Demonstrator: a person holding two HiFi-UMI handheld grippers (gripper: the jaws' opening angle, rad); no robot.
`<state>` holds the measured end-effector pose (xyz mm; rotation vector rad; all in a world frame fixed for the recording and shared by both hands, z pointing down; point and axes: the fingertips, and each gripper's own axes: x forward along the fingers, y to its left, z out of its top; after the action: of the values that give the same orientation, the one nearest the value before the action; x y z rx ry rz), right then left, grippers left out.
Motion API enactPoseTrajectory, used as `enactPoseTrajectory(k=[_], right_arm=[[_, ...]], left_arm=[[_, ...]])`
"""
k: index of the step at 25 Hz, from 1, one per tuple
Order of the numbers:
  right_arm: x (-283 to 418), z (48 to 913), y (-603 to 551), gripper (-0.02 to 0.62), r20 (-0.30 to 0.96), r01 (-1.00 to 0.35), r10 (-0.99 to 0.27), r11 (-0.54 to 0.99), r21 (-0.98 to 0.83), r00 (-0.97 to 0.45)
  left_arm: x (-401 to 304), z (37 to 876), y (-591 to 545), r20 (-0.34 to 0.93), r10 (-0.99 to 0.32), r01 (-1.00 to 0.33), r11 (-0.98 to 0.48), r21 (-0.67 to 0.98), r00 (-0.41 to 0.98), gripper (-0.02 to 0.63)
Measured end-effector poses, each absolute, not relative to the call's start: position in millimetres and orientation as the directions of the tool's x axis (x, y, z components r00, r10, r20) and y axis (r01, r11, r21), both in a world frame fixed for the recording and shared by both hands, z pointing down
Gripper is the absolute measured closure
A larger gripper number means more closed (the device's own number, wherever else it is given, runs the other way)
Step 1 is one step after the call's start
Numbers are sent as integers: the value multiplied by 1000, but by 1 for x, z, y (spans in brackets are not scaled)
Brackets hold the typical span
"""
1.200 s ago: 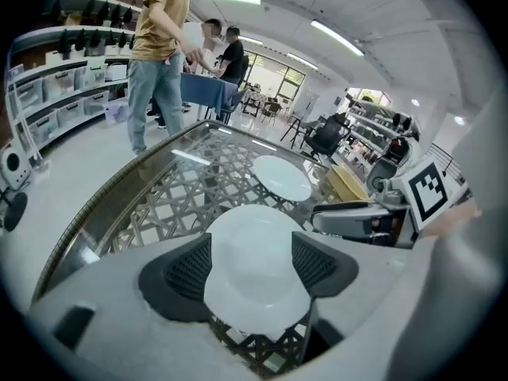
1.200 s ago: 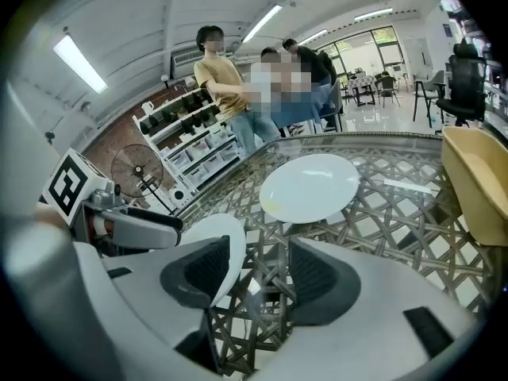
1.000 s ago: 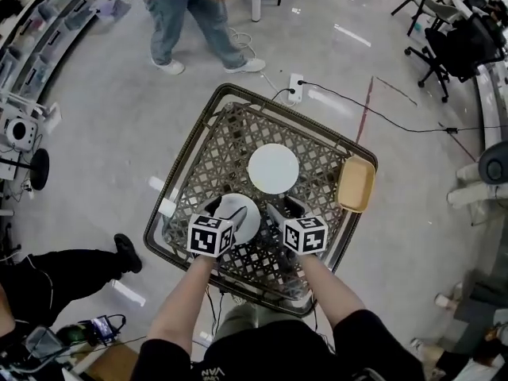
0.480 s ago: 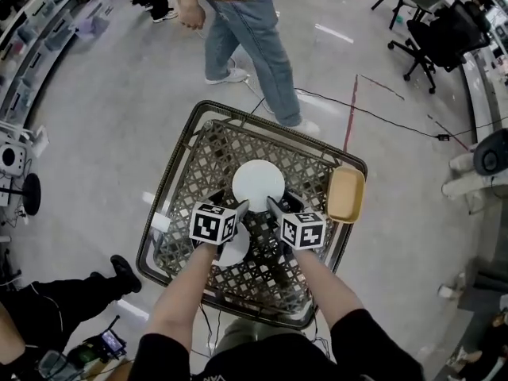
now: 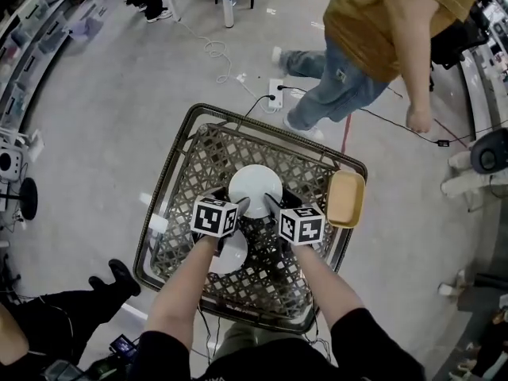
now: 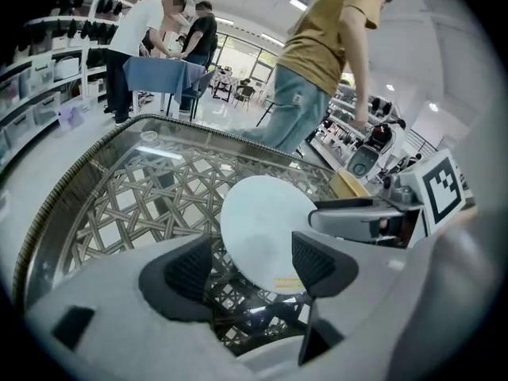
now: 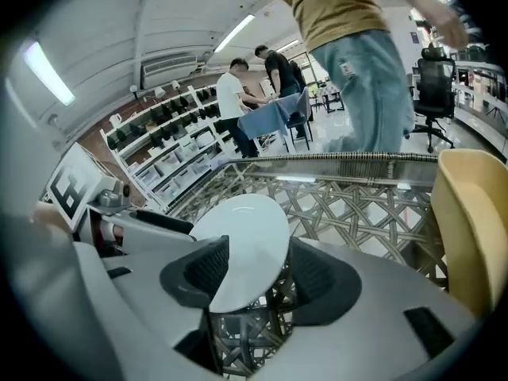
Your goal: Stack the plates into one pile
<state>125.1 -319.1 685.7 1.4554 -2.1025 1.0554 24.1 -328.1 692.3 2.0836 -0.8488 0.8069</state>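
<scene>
Left gripper view shows the left claw [image 6: 252,270] spread wide with nothing clamped; the far plate [image 6: 267,230] lies flat on the lattice table [image 6: 135,189], straight ahead and a little right of its jaws. Right gripper view shows the right claw [image 7: 255,275] likewise spread and empty, the same plate's near rim reaching toward its gap from the left. In the head view the near plate [image 5: 231,252] sits behind both claws, under the left forearm; stacking likely means drawing the far plate back toward the person.
</scene>
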Motion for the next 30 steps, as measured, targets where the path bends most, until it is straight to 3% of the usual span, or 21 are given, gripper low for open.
enactPoseTrajectory(k=[16, 30], right_arm=[[118, 667, -307, 376, 637, -893, -658, 130, -430, -403], [77, 607, -269, 376, 558, -875, -699, 215, -433, -448]], left_arm=[[26, 665, -322, 705, -324, -752, -479, 453, 631, 293], [-17, 611, -280, 662, -422, -776, -456, 435, 619, 293]])
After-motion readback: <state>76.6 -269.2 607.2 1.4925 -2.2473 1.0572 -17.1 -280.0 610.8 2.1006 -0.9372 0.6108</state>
